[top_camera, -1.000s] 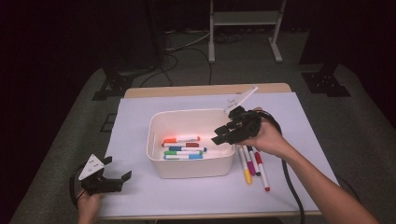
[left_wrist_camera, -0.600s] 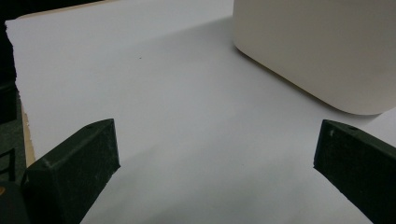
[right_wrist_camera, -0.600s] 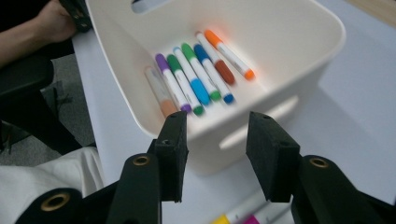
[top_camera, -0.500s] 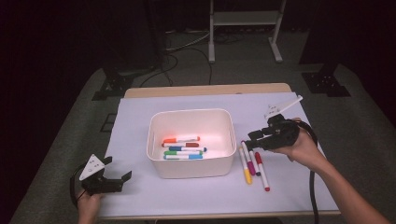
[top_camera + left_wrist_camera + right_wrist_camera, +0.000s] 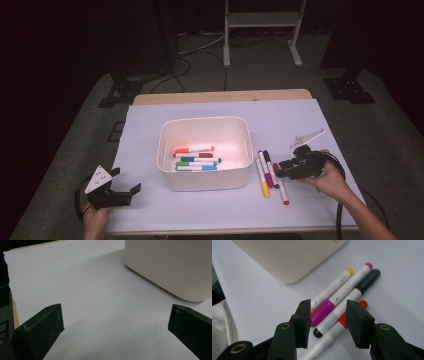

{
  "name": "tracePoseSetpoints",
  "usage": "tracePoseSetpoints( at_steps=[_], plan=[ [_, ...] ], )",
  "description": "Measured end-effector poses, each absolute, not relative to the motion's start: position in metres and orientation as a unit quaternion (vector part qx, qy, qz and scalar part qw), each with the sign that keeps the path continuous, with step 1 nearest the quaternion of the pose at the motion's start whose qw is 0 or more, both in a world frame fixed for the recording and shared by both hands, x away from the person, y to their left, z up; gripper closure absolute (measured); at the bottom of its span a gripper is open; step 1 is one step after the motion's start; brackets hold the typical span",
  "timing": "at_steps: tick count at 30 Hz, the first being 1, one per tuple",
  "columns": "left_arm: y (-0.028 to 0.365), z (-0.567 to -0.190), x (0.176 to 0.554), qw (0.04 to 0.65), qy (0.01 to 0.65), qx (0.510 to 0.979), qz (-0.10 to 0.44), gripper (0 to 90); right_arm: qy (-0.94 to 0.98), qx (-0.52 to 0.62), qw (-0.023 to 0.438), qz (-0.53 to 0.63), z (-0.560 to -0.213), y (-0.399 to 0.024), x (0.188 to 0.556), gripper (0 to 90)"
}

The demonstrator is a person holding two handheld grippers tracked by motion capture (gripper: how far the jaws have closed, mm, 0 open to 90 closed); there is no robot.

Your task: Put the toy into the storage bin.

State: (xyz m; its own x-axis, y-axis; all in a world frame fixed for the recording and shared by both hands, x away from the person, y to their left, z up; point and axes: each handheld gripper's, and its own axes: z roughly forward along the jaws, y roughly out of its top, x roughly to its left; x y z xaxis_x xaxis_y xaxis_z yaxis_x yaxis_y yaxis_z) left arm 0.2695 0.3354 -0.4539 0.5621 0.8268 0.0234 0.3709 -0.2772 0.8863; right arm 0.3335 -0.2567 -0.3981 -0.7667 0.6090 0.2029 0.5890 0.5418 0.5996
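**Right hand-held gripper drops to the markers**

Since a second ago, my right hand-held gripper (image 5: 281,168) has travelled from above the white bin (image 5: 205,181) down to the four loose markers (image 5: 270,171) lying side by side on the desk (image 5: 150,120), just right of the bin. Its jaws have just been opening and stand apart around the magenta marker (image 5: 325,309) and black marker (image 5: 352,297), pressing on neither. My left hand-held gripper (image 5: 119,188) rests wide apart at the desk's near left corner, holding nothing.
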Motion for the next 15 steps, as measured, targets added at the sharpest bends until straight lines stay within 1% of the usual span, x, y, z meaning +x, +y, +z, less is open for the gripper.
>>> tracePoseSetpoints(
  at_steps=[5, 13, 15],
  plan=[
    [0.335, -0.454, 0.269, 0.453, 0.395, 0.759, 0.252, 0.0, 0.876, 0.362, 0.023, 0.317, -0.416, -0.259, 0.331, 56.2],
    [0.335, -0.454, 0.269, 0.455, 0.394, 0.758, 0.252, 0.0, 0.868, 0.388, 0.037, 0.308, -0.431, -0.264, 0.329, 56.8],
    [0.335, -0.454, 0.269, 0.455, 0.395, 0.757, 0.252, 0.0, 0.866, 0.397, 0.055, 0.299, -0.431, -0.267, 0.327, 57.7]
  ],
)
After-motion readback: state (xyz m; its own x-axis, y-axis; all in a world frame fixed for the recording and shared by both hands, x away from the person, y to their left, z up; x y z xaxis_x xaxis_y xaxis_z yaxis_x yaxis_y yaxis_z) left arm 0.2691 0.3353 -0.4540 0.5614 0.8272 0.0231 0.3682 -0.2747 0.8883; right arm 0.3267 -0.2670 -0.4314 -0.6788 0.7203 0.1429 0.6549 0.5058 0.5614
